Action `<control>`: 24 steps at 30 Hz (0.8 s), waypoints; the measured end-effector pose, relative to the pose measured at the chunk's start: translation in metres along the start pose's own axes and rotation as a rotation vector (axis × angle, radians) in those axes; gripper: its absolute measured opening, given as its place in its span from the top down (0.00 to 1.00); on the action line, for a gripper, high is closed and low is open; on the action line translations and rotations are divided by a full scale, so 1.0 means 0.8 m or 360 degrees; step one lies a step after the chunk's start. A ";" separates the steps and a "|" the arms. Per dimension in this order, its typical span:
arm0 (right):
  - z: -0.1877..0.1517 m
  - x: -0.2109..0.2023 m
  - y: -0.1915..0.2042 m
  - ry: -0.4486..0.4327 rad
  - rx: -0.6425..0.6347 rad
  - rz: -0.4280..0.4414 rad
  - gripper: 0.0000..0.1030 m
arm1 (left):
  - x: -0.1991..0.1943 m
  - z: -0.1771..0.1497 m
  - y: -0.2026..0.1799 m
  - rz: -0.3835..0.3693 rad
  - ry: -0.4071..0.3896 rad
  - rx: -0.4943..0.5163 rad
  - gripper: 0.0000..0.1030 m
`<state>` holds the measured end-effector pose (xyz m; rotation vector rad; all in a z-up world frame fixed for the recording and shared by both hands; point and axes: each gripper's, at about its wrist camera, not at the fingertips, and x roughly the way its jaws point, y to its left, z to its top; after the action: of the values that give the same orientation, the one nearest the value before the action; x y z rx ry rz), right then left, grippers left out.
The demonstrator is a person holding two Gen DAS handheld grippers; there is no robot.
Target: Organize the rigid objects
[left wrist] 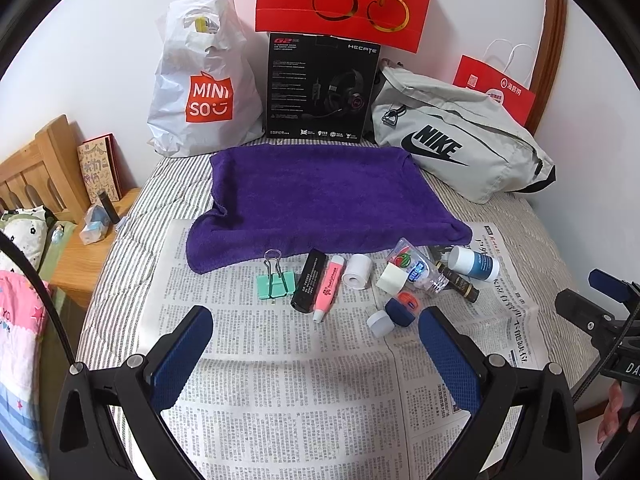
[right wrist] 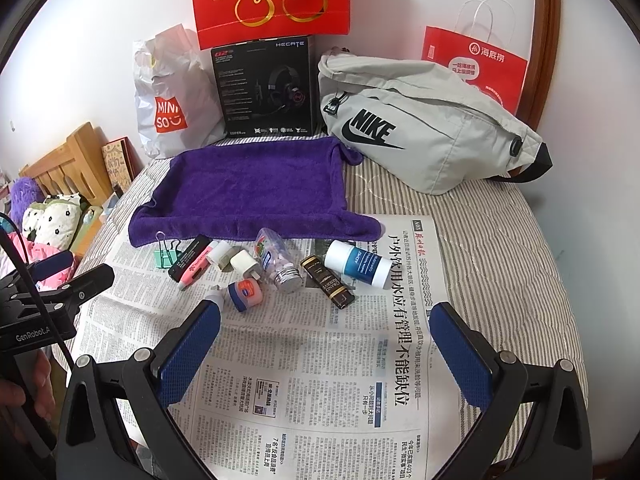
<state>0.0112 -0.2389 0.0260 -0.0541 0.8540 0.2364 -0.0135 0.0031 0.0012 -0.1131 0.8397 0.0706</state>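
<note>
Both wrist views look forward, sharing the purple towel [left wrist: 324, 200].

I'm looking into a home bedroom: a striped mattress [left wrist: 120, 248] is carrying everything, a wooden headboard [left wrist: 36, 168] and nightstand [left wrist: 92, 256] are sitting off its left edge, and shopping bags [left wrist: 200, 80] are leaning along the wall.

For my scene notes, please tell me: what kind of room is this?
Most likely a bedroom. The items lie on a newspaper over a striped mattress, with a wooden headboard and a bedside table next to it.
</note>
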 end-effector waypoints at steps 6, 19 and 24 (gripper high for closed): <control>-0.001 0.008 -0.007 0.0026 0.0008 -0.0013 0.00 | 0.005 -0.001 0.003 -0.0002 0.0004 0.0002 0.00; -0.007 0.050 -0.032 0.0135 0.0069 -0.0046 0.00 | 0.056 -0.008 0.038 0.0043 0.0076 -0.0059 0.00; -0.010 0.070 -0.039 0.0184 0.0072 -0.0070 0.00 | 0.097 -0.006 0.058 0.0049 0.0140 -0.0117 0.01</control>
<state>0.0480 -0.2599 -0.0227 -0.0443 0.9720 0.1736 0.0296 0.0503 -0.0629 -0.1732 0.9272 0.1262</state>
